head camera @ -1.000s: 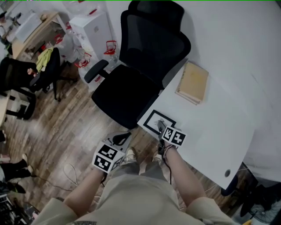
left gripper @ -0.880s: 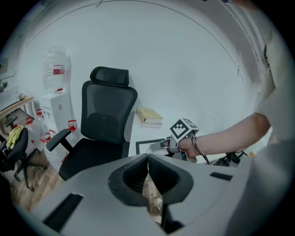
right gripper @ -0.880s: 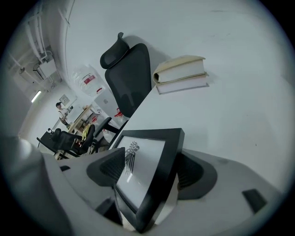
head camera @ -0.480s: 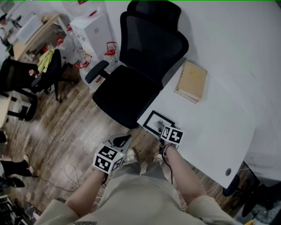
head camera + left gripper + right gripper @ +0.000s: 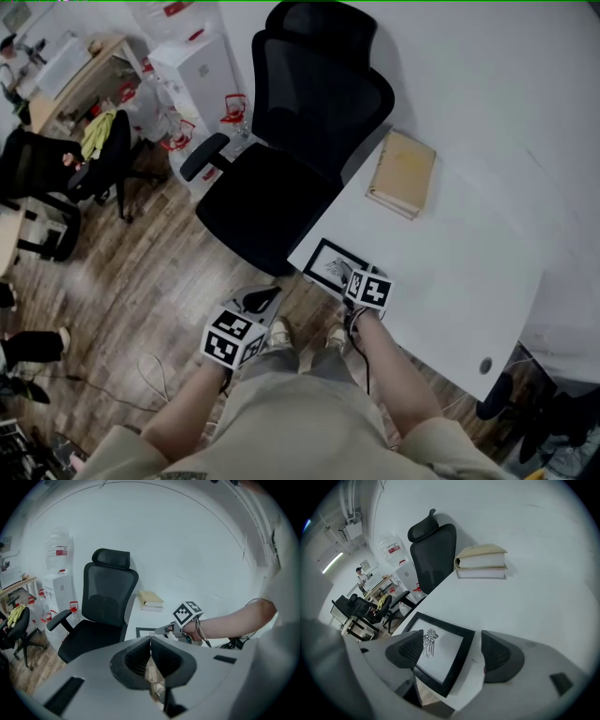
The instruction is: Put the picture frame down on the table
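Observation:
The black picture frame (image 5: 330, 265) with a bird drawing lies flat on the white table (image 5: 459, 272), close to the corner nearest me. In the right gripper view the picture frame (image 5: 440, 651) lies between and below the jaws of my right gripper (image 5: 452, 652), which stand wide apart without clamping it. From above, the right gripper (image 5: 346, 274) sits at the frame's near edge. My left gripper (image 5: 260, 299) hangs over my lap, off the table, and the left gripper (image 5: 151, 641) has its jaws pressed together on nothing. The left gripper view also catches the frame (image 5: 143, 631).
A tan book (image 5: 401, 173) lies farther along the table, and the right gripper view shows it as two stacked books (image 5: 480, 561). A black office chair (image 5: 291, 159) stands against the table's left edge. Wood floor and more chairs lie to the left.
Almost nothing differs. The head view has shifted slightly; the right gripper stays at the frame's near edge and the left gripper holds its place.

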`<action>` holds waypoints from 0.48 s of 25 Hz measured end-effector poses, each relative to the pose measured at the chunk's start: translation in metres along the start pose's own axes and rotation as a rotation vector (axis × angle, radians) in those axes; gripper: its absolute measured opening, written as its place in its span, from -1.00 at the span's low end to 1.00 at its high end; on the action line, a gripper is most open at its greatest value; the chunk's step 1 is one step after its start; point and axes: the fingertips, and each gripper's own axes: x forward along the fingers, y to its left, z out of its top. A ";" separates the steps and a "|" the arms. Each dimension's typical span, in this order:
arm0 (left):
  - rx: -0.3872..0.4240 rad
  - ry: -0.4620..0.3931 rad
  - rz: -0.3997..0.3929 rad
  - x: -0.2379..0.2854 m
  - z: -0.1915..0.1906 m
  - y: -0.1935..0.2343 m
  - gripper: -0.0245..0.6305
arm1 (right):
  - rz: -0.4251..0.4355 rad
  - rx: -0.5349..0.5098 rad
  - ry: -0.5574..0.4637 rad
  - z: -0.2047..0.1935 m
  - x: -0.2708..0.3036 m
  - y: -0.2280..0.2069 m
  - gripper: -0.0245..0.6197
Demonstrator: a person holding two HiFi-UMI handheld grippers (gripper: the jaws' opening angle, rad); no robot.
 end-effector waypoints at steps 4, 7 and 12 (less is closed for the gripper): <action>0.004 -0.027 0.018 -0.001 0.012 -0.001 -0.85 | 0.026 -0.027 -0.033 0.013 -0.017 0.000 0.26; 0.015 -0.054 0.034 -0.005 0.025 0.000 -0.85 | 0.058 -0.027 -0.079 0.030 -0.040 0.005 0.03; 0.035 -0.115 0.072 -0.015 0.054 0.006 -0.85 | 0.134 -0.080 -0.205 0.073 -0.087 0.025 -0.21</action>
